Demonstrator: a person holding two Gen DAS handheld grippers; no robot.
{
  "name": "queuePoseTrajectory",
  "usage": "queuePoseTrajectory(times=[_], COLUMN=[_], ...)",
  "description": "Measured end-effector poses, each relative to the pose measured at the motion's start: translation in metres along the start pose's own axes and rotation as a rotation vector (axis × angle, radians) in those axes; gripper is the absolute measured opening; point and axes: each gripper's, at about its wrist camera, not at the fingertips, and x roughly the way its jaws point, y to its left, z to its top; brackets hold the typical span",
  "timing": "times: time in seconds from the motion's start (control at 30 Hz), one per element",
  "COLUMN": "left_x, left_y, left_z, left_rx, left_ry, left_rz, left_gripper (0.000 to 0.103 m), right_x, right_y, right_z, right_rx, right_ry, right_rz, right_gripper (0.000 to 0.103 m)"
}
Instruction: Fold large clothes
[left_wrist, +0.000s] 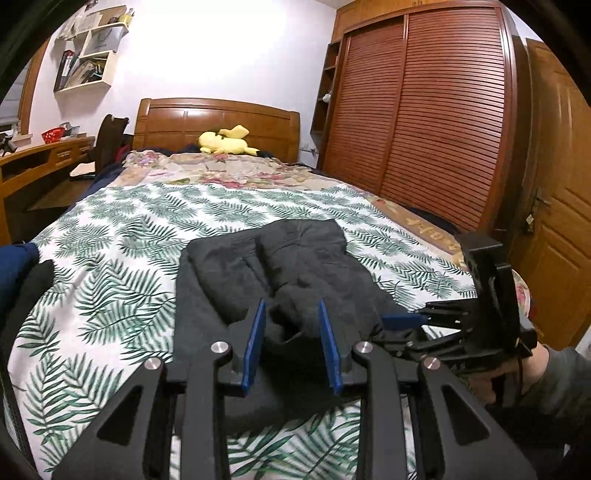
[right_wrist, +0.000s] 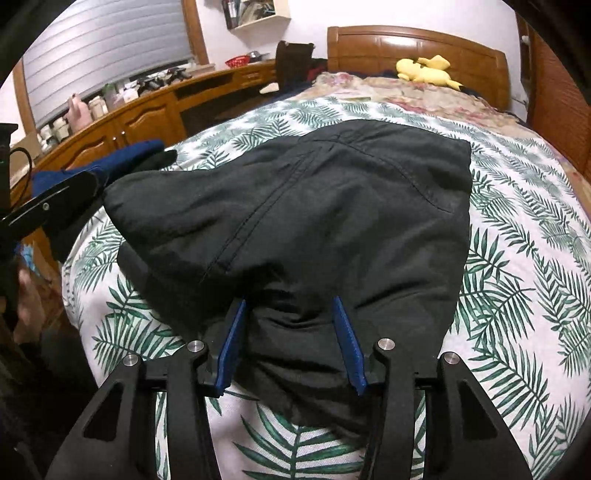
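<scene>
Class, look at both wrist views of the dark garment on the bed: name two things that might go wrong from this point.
1. The dark garment lies bunched between both sets of jaws; a pinch may catch only the top layer, so the fold could slip apart.
2. The right gripper sits close beside the left gripper, so they might collide.

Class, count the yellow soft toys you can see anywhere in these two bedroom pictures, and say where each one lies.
1. The yellow soft toy lies at the head of the bed, against the wooden headboard. Others could be hidden behind the bedding.
</scene>
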Motion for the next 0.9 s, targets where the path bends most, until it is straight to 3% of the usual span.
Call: queuePoseTrajectory(times=[0.9], left_x=[0.058], left_y=[-0.005], left_z=[-0.027], left_rx=[0.035], left_ry=[0.189], left_rz=[0.072], left_gripper=[0.029], right_x=[-0.005], right_y=[0.007], right_z=[0.0], right_rx=[-0.041], right_ry=[-0.041], right_rz=[-0.03], right_gripper=[0.048])
